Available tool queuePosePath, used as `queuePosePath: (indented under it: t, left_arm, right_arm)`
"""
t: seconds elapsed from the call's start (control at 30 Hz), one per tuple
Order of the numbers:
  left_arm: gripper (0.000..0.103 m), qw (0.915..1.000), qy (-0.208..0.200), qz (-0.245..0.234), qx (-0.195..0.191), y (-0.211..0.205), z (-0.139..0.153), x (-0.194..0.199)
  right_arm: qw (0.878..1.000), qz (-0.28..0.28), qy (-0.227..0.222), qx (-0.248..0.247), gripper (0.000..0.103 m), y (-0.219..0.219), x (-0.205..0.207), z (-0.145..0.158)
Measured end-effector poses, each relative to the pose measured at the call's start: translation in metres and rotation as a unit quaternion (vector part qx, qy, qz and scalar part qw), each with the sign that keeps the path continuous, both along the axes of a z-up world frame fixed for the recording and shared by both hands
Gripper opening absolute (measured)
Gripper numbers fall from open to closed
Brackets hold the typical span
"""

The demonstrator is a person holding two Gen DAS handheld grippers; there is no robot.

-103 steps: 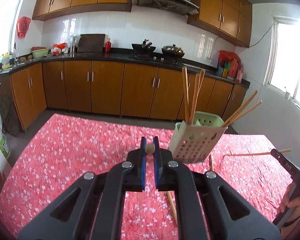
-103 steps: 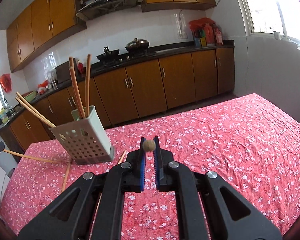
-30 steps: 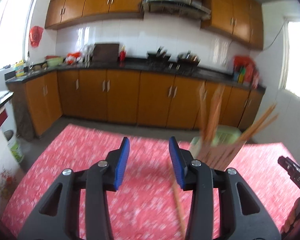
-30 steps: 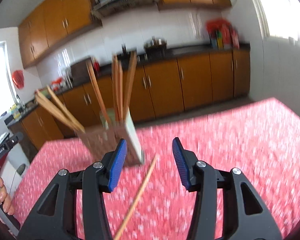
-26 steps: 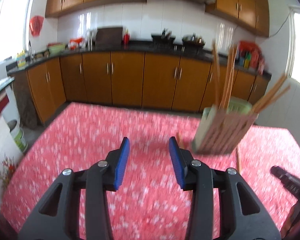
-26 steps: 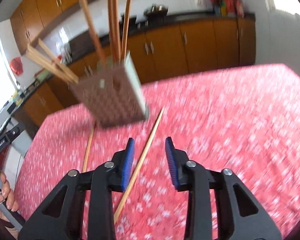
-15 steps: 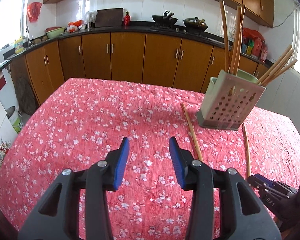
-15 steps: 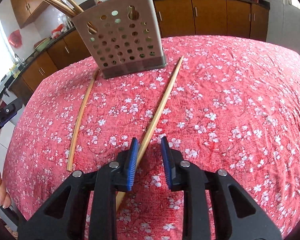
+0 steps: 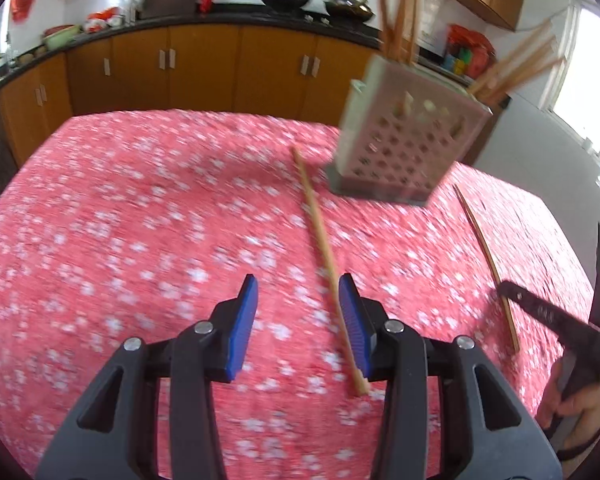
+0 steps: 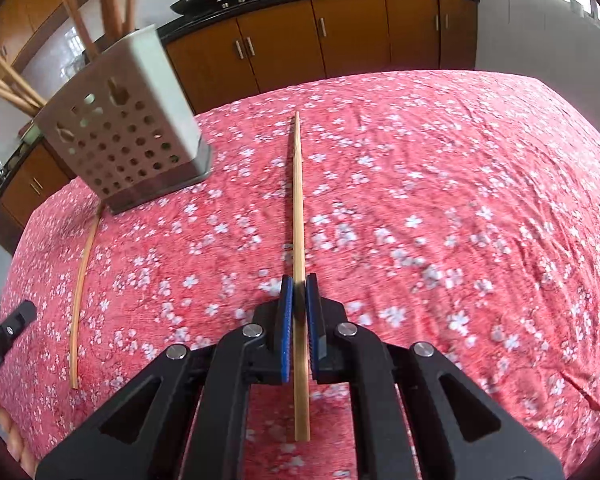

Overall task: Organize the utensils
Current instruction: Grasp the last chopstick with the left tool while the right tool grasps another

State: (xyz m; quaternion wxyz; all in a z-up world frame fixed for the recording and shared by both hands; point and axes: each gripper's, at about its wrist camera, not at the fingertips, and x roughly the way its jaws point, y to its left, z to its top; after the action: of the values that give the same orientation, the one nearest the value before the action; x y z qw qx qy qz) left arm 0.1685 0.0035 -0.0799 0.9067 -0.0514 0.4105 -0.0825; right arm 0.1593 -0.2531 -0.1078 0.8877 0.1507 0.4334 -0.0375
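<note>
**A:** We are starting to the left of the pale perforated plastic utensil holder (image 9: 400,152). Our left gripper (image 9: 299,280) is hanging low over the red flower-printed tablecloth (image 9: 140,220) with its jaws apart and gripping nothing. A thin straight wooden chopstick (image 9: 320,232) is lying on the cloth left of the holder, running from near the holder's base towards us.

**B:** Its near end is sitting just beside the right-hand pad, not in the middle of the gap. If we close like that, we are risking one pad shoving it sideways, or the tips pinching cloth with it. This view is blurred, so we are not judging contact.

**A:** In the holder itself, several long wooden chopsticks (image 10: 112,0) are standing, leaning outwards.

**B:** To the right of the holder, our right gripper (image 10: 299,280) is clamped on the second wooden chopstick (image 10: 298,200). The blue pads are pressing both its sides.

**A:** We are gripping it near the end closest to us, with most of its length pointing away, past the holder. We cannot tell whether the far tip is off the cloth.

**B:** That long overhang is worrying us. The stick could swivel in the pads as we lift it. Swinging it over, we could strike the leaning chopsticks or tip the holder.
</note>
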Motion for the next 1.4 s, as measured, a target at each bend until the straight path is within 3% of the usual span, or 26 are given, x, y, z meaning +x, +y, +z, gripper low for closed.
queuePosePath:
  t: [0.23,0.3,0.33,0.6,0.77,0.9,1.1,1.4]
  left_arm:
    - [0.027,0.9987,0.032,-0.016,0.037,-0.031,-0.027,0.013]
    - [0.011,0.9981,0.028,-0.011,0.053,-0.034,-0.030,0.014]
    - [0.009,0.9974,0.027,-0.005,0.067,-0.035,-0.030,0.017]
    - [0.008,0.9960,0.033,0.056,0.062,0.007,-0.029,0.040]
    - [0.010,0.9966,0.034,0.050,0.056,0.017,-0.027,0.043]
    - [0.020,0.9969,0.034,0.043,0.057,0.022,-0.026,0.046]
    - [0.021,0.9960,0.025,0.027,0.081,0.016,-0.027,0.046]
    - [0.021,0.9961,0.021,0.027,0.081,0.014,-0.032,0.048]
  right_arm:
    - [1.000,0.010,-0.005,0.003,0.008,-0.001,-0.012,0.001]
    - [1.000,0.019,-0.005,0.004,0.008,0.004,-0.013,0.000]
    - [1.000,0.022,-0.006,0.004,0.008,0.008,-0.011,0.002]
    - [0.999,0.046,-0.012,-0.019,0.008,0.022,0.008,0.007]
    - [0.999,0.039,-0.003,-0.029,0.008,0.019,0.018,0.005]
    - [0.998,0.045,-0.005,-0.041,0.008,0.017,0.016,0.007]
    - [0.995,0.056,-0.011,-0.082,0.008,0.021,0.016,0.005]
    - [0.995,0.055,-0.011,-0.078,0.008,0.024,0.022,0.001]
